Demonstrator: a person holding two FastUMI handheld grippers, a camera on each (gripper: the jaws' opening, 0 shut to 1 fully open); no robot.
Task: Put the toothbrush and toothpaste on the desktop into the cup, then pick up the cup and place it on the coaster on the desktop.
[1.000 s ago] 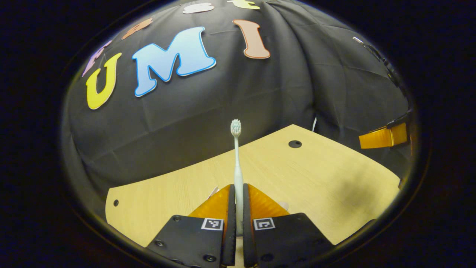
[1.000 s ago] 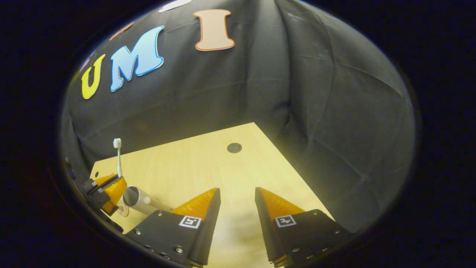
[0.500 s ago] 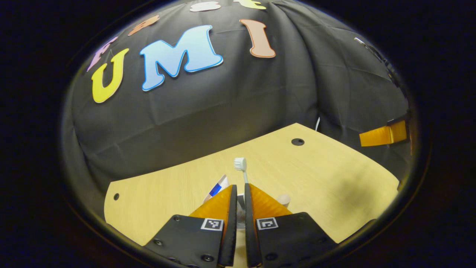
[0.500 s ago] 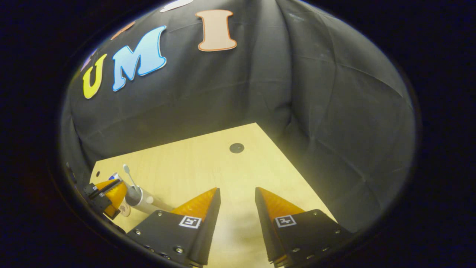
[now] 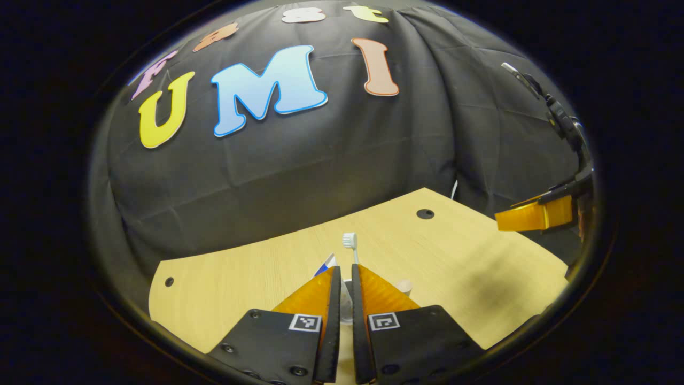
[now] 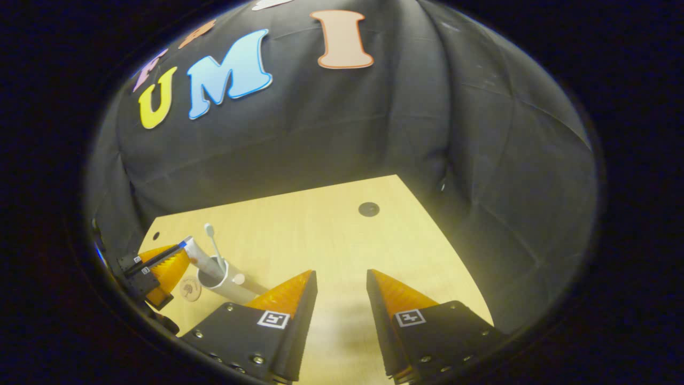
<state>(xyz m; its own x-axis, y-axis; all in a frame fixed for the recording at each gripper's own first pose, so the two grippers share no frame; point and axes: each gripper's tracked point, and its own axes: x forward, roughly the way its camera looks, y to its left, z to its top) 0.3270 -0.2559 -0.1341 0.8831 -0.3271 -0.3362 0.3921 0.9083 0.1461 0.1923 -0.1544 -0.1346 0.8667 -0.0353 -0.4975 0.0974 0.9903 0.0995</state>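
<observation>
My left gripper (image 5: 342,275): narrow gap, gripping nothing, above cup (image 6: 214,275). Toothbrush (image 6: 214,248), toothpaste (image 6: 195,251) stand in cup on desk (image 6: 320,235); coaster (image 6: 189,289) beside. My right gripper (image 6: 340,280): wide, empty.

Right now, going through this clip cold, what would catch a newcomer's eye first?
The cup near the desk's left edge in the right gripper view, with the toothbrush and toothpaste poking out of it. The left gripper is close beside it, with the round coaster on the desk just in front. The right gripper hangs open over bare desk.
</observation>
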